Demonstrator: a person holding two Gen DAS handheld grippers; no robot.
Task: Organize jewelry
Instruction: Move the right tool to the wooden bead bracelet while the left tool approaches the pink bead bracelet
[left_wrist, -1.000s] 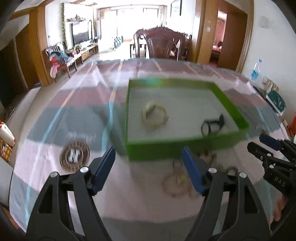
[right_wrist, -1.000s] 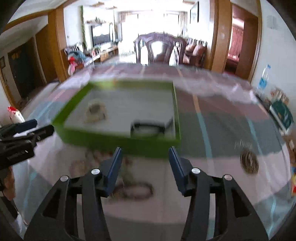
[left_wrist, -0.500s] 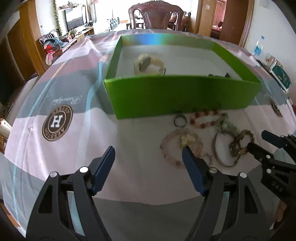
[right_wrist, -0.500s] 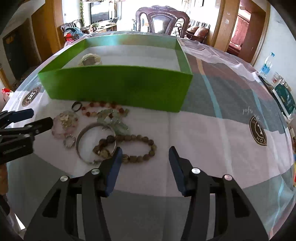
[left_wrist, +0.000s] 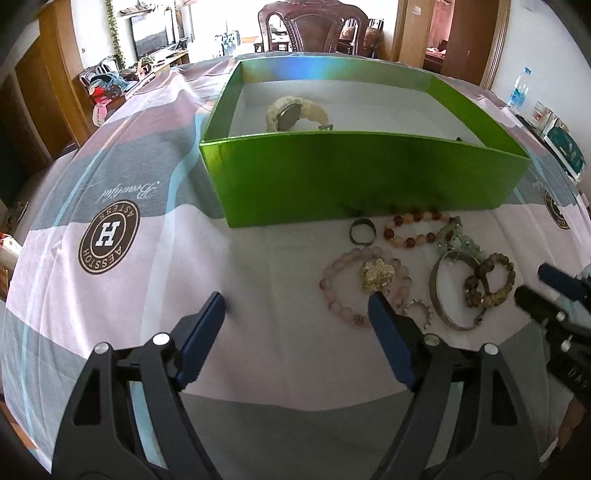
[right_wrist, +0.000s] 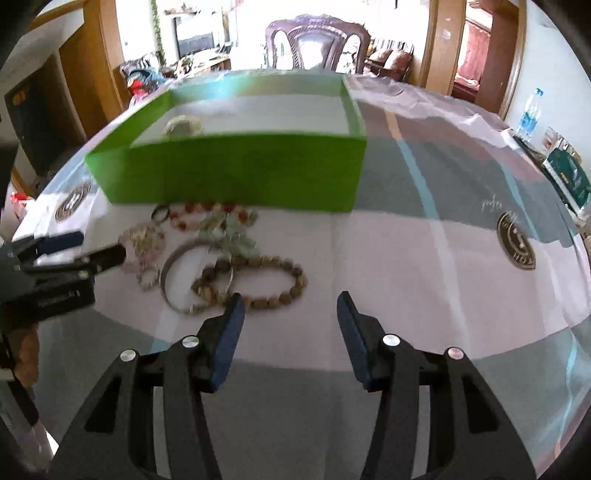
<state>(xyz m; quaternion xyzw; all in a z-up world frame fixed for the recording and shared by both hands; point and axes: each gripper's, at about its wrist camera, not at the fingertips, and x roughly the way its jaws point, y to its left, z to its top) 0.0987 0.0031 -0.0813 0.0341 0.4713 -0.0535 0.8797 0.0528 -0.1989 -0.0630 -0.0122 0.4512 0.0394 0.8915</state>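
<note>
both tools (left_wrist: 295, 314) (right_wrist: 288, 314) have dropped toward jewelry (left_wrist: 417, 266) strewn along green box (left_wrist: 332, 177).

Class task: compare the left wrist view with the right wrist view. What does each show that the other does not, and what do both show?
Only the left wrist view: the watch in sharp detail inside the box, the word "Beautiful" on the cloth, and the left gripper from behind, its jaws opening with nothing between them.

Only the right wrist view: the right gripper from behind, with empty jaws.

Both: the green box, the jewelry pile before it, a chair and a water bottle.
</note>
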